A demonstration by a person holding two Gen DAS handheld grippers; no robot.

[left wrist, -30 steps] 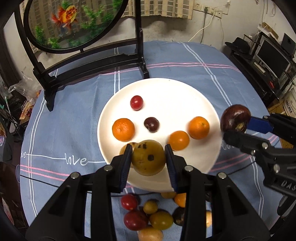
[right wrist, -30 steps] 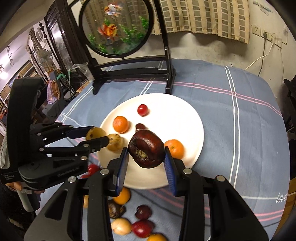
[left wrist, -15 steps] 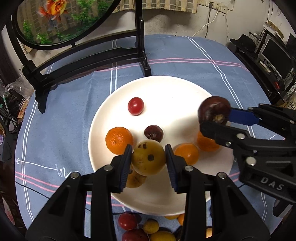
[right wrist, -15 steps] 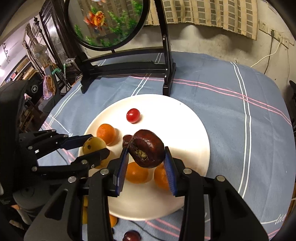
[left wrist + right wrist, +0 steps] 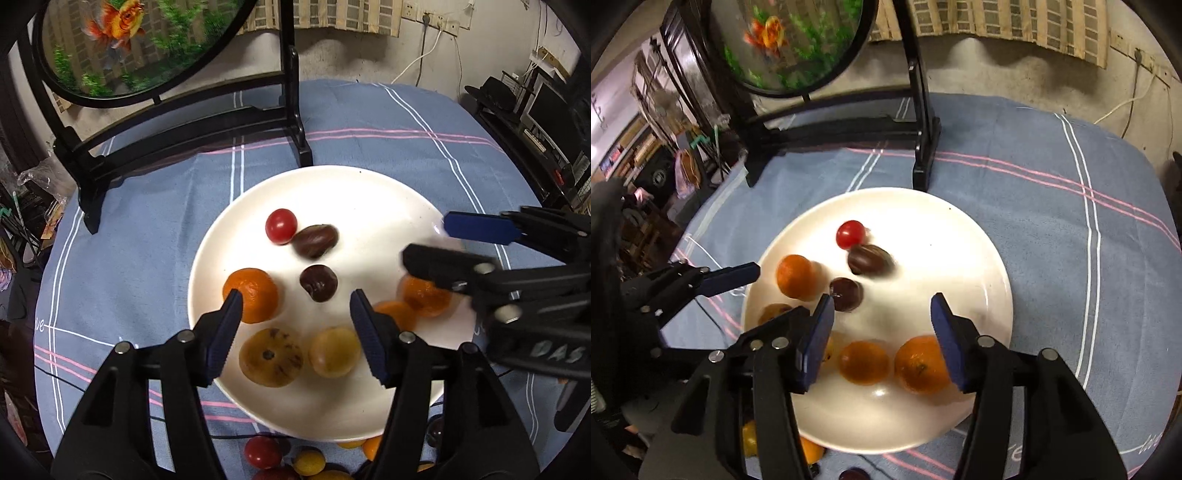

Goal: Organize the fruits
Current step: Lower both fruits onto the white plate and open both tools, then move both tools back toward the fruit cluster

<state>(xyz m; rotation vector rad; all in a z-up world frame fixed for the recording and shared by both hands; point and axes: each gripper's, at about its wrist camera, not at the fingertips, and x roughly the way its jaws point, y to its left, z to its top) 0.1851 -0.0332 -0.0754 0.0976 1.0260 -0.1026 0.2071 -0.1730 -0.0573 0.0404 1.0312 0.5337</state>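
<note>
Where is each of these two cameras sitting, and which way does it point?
Left wrist: sits on the left hand-held gripper, looks along its open fingers down at the plate; the right hand-held gripper enters from the right.
Right wrist: sits on the right hand-held gripper, open, above the same plate; the left hand-held gripper enters from the left.
Both share the plate, red tomato and fish screen.

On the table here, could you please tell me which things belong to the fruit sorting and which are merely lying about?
Belongs to the job:
white plate
red fruit
dark fruits
oranges
yellow fruits
loose fruit near the plate
left tongs, right tongs, both open

Lying about:
fish ornament on its black stand
checked tablecloth
</note>
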